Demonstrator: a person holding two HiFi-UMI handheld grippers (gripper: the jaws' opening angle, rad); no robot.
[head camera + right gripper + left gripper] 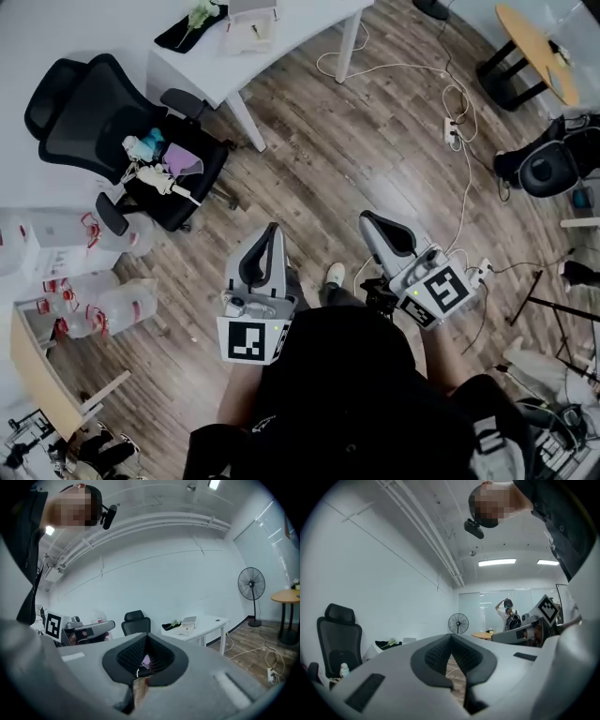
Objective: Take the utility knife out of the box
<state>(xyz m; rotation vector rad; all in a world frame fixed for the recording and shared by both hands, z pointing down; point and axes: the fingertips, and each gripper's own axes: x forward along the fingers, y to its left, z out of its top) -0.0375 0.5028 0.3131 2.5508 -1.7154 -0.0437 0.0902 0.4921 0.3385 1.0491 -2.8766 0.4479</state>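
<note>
Left tongs point(272, 229), right tongs point(368, 218) — both closed

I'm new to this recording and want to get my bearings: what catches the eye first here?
The left gripper and right gripper jut out side by side at the bottom middle of the head view, over the wood floor, both shut and empty. At upper left a black office chair with clutter on its seat stands by a white table; a white cable loops across the floor at upper right.
</note>
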